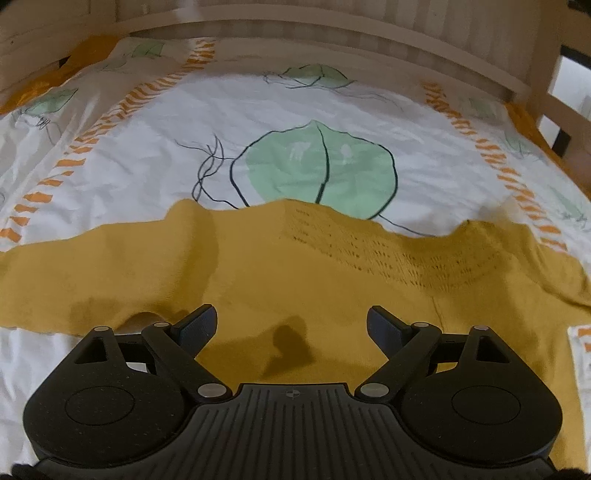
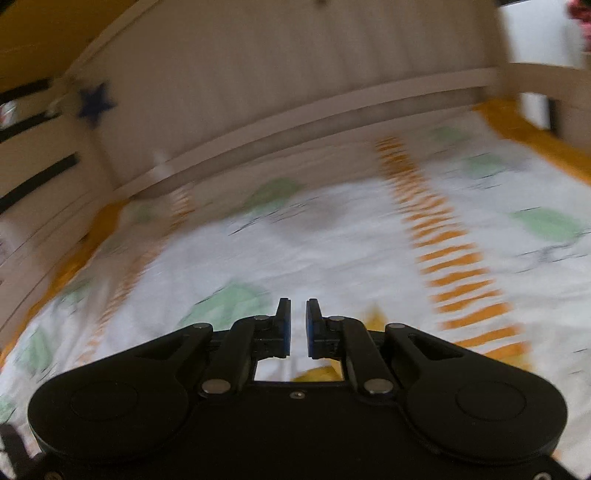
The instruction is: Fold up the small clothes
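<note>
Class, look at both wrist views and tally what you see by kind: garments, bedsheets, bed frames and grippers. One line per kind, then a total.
Garments: 1, the mustard knit top
Bedsheets: 1, the leaf-print sheet
Bed frames: 1, the wooden bed frame
Grippers: 2, the left gripper and the right gripper
Total: 5

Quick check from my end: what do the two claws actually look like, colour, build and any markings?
Both look the same build. The left claw is matte black plastic, with two round housings, angled linkage bars with silver pivot pins, a ribbed centre plate bearing a small crosshair mark, and dark blue finger pads. The right claw matches, with brighter blue pads and a small screw at centre. No cables or sleeves show.
</note>
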The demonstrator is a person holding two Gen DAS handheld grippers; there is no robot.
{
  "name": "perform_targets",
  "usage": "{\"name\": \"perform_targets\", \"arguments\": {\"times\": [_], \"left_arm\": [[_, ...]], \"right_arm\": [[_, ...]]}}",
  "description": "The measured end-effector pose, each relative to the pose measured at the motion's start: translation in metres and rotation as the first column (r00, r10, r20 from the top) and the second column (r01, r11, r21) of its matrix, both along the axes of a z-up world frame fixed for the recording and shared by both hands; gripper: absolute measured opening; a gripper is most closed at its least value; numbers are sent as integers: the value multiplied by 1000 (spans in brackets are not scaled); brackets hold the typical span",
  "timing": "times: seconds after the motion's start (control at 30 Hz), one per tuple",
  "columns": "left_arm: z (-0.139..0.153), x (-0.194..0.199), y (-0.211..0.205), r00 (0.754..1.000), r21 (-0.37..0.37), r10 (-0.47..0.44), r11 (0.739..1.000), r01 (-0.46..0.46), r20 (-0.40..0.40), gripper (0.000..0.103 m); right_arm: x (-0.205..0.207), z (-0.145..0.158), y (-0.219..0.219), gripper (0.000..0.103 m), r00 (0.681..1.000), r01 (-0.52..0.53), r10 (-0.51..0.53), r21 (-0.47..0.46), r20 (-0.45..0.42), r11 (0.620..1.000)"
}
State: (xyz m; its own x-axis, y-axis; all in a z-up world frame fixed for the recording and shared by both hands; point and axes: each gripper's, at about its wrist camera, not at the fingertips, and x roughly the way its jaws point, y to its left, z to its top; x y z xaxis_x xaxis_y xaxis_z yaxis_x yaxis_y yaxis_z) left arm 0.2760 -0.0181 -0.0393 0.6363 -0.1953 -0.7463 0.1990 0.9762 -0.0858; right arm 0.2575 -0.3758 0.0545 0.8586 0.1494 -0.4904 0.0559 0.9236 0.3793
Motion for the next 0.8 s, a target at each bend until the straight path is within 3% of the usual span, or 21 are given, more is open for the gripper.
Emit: {"name": "perform_targets", "arguments": {"times": [0.13,0.23,0.33,0.4,0.57,0.8], "left_arm": [[0,3,10,1000,-31,12,999,-13,-19,88],[-2,5,13,999,-45,25,999,-27,-37,88],[0,4,15,999,-73,21,997,-24,-47,88],[1,4,14,999,-83,11,996,-15,-48,88],[-2,5,12,998,-71,4,997,-8,-60,88],[-10,9,12,994,-97,-3,995,-7,-109,88]], "right_arm": [[10,-19,48,16,995,-98,97,-6,-27,995],[15,-37,62,19,992,-109,106,-45,-69,993],[20,-52,62,33,991,-82,66,-144,-113,986],[30,-65,51,50,990,-43,16,-192,-139,980],[47,-98,47,58,978,10,-74,-312,-197,950],[68,-129,63,60,973,-21,-77,-412,-219,911]]}}
